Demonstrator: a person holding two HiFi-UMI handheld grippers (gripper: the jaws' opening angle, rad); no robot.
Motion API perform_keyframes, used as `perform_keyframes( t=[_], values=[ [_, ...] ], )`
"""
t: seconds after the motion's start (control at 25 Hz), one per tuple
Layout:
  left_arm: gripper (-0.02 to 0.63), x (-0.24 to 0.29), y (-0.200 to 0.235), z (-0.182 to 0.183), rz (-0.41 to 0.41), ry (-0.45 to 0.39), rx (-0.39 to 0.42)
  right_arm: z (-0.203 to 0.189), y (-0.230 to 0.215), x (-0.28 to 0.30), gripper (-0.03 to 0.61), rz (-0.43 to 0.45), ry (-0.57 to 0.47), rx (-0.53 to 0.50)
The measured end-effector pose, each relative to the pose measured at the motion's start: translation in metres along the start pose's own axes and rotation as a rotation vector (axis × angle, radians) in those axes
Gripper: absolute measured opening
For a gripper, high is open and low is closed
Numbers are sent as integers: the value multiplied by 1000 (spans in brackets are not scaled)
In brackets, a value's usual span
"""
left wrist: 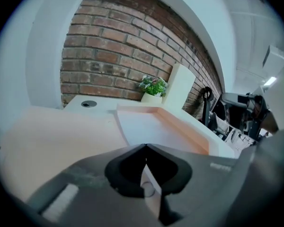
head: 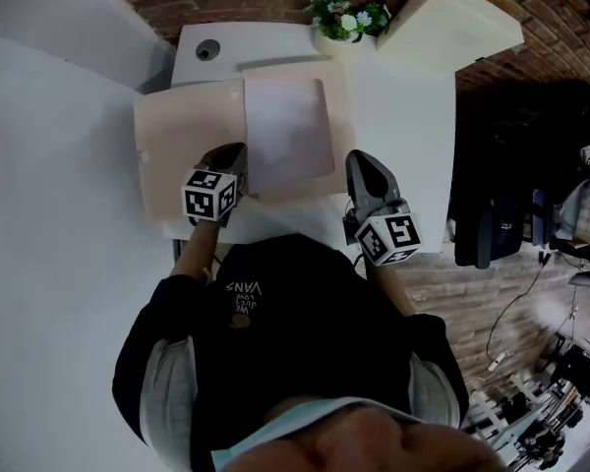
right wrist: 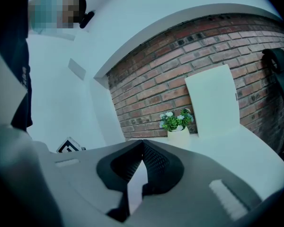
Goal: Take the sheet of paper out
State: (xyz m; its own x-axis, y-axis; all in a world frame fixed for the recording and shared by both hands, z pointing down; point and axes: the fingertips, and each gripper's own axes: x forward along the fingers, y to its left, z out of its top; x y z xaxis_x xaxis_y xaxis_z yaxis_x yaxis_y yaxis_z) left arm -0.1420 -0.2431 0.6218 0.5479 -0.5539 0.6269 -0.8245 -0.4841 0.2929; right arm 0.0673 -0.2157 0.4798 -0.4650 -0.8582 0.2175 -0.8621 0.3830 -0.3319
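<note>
Two grippers hover by an open peach folder (head: 182,131) on a white desk (head: 403,106). Over the folder's left flap, the left gripper (head: 234,153) has its jaws pressed together, empty. The sheet of paper (head: 290,126) lies untouched in the folder's right half. Just right of the folder, the right gripper (head: 362,160) is likewise closed on nothing. This looks like the approach; next, one claw must spread and pinch the sheet's edge

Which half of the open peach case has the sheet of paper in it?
The rimmed half on the head view's right: the white sheet lies inside it. The flat left half holds none.
</note>
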Motion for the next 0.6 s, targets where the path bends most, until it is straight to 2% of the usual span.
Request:
perform_keyframes(
  t=[0.04,0.12,0.28,0.4,0.6],
  values=[
    [0,3,1,-3,-3,15,-12,-1,0,0,2,-1,2,0],
    [86,7,2,-8,-14,47,-42,-3,2,0,2,-1,6,0],
    [120,12,4,-15,-24,84,-74,-7,4,-1,2,-3,12,-1],
    [195,17,6,-17,-35,91,-107,-10,3,-1,2,-3,20,-2],
    [202,22,4,-20,-66,114,-148,-13,2,-3,2,-11,26,3]
  ],
)
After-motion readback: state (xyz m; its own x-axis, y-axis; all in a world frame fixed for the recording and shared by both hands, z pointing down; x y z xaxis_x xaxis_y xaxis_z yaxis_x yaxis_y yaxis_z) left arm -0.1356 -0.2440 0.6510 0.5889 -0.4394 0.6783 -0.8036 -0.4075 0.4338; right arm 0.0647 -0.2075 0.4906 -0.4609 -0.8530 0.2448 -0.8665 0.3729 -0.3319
